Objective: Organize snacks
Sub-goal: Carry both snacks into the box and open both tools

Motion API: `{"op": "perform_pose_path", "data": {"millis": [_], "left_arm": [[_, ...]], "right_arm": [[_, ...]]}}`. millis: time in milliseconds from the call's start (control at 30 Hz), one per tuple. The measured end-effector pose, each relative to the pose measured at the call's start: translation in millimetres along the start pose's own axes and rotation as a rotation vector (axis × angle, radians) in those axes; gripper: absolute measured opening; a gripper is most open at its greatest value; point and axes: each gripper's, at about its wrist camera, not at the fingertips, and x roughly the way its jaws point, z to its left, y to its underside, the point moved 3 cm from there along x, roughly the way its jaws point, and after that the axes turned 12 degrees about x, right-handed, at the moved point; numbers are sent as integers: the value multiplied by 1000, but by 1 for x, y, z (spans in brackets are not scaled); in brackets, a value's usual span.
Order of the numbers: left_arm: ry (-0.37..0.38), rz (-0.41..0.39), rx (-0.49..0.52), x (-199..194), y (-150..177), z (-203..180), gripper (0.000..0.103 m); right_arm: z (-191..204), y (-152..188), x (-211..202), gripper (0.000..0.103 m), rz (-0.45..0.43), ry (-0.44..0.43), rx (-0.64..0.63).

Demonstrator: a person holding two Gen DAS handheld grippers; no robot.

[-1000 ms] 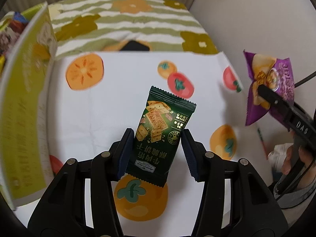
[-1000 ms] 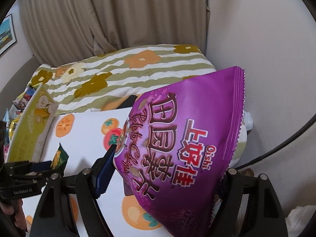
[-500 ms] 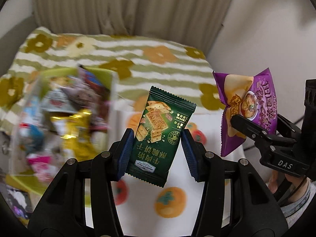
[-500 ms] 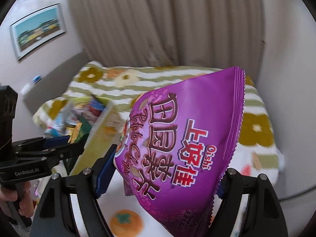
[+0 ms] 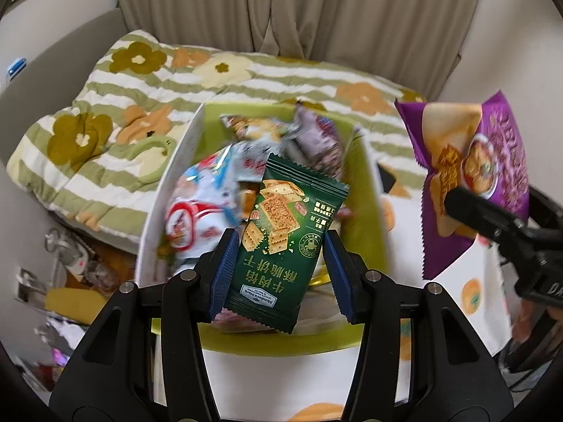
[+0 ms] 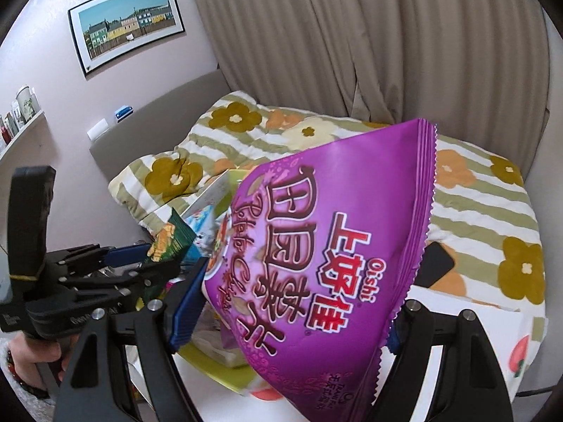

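Observation:
My left gripper (image 5: 281,274) is shut on a dark green cracker packet (image 5: 281,246) and holds it above an open yellow-green snack box (image 5: 366,183) full of several packets. My right gripper (image 6: 288,316) is shut on a purple chip bag (image 6: 327,246), held in the air to the right of the box; the bag also shows in the left wrist view (image 5: 471,176). In the right wrist view the left gripper (image 6: 140,260) with the green packet (image 6: 172,239) sits at the left, over the box (image 6: 214,193).
The box stands on a white cloth with orange fruit prints (image 5: 471,295). Behind it lies a green-striped flowered quilt (image 5: 140,81) and beige curtains (image 6: 352,35). A black phone (image 6: 436,263) lies on the quilt. Clutter lies on the floor at left (image 5: 70,263).
Both grippers have swung left with their packets. The green packet now hangs over the open snack box, and the purple bag has come nearer the box.

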Motion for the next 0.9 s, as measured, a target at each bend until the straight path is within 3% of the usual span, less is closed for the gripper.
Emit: {"op": "perform_pose_path", "data": {"millis": [233, 267, 300, 333, 500, 733, 900], "left_arm": [[77, 62, 67, 30, 10, 14, 50], [85, 74, 77, 35, 11, 16, 67], [81, 79, 85, 37, 11, 16, 93], [70, 70, 97, 37, 13, 18, 101], [48, 34, 117, 23, 21, 25, 103], [7, 3, 30, -3, 35, 57, 103], [-71, 3, 20, -10, 41, 81, 103]], "right_arm": [[19, 8, 16, 77, 7, 59, 56], [19, 8, 17, 77, 8, 67, 66], [18, 8, 17, 77, 11, 76, 76], [15, 9, 15, 77, 13, 84, 85], [16, 9, 17, 77, 39, 96, 89], [34, 13, 34, 78, 97, 52, -4], [53, 9, 55, 79, 123, 33, -32]]}}
